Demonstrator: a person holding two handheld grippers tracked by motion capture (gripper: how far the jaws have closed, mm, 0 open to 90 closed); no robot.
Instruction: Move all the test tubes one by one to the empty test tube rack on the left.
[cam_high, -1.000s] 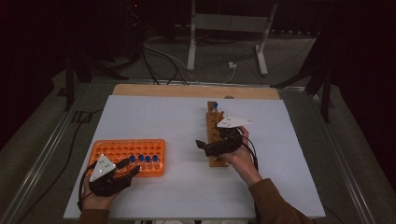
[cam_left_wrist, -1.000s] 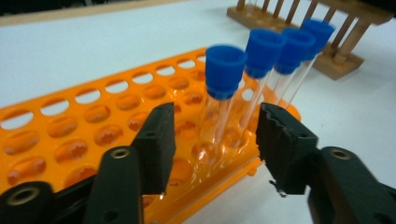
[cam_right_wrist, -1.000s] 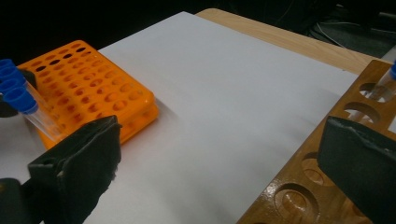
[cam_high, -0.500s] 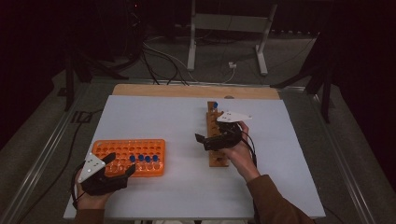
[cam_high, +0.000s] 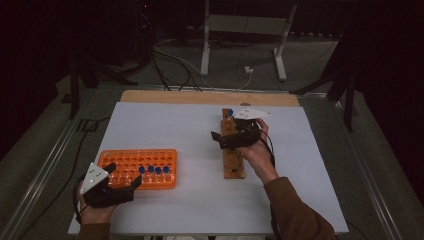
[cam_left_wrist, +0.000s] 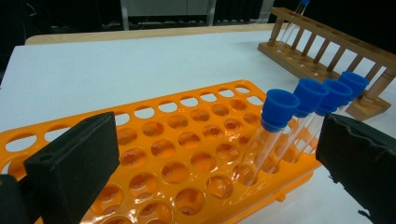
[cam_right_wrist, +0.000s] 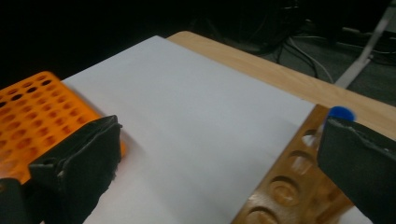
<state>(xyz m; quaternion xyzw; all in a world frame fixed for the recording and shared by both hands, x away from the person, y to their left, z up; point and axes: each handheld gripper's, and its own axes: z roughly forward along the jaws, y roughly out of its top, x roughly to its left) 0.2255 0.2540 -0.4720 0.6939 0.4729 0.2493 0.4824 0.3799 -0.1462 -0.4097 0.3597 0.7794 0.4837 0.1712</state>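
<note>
An orange tube rack (cam_high: 125, 162) lies at the near left of the white table and holds several blue-capped test tubes (cam_high: 154, 170) in one row. My left gripper (cam_high: 123, 175) sits at the rack's near edge. Its jaws have just been opening and now stand wide apart, gripping nothing. Beyond them I see the rack (cam_left_wrist: 163, 140) and the tubes (cam_left_wrist: 280, 109). My right gripper (cam_high: 219, 140) hovers open over the wooden rack (cam_high: 234, 162), pointing left, with nothing between its jaws (cam_right_wrist: 219, 163). One blue-capped tube (cam_high: 230, 113) stands at that rack's far end (cam_right_wrist: 340, 113).
The white sheet (cam_high: 175, 125) covers a wooden tabletop whose far edge (cam_high: 200, 97) shows. Cables and a metal stand (cam_high: 240, 45) are on the dark floor beyond. The wooden rack (cam_left_wrist: 327, 42) is to the right of the orange one.
My left gripper's jaws opened wide and it drew back slightly from the orange rack. My right gripper rose and shifted a little toward the wooden rack's far end.
</note>
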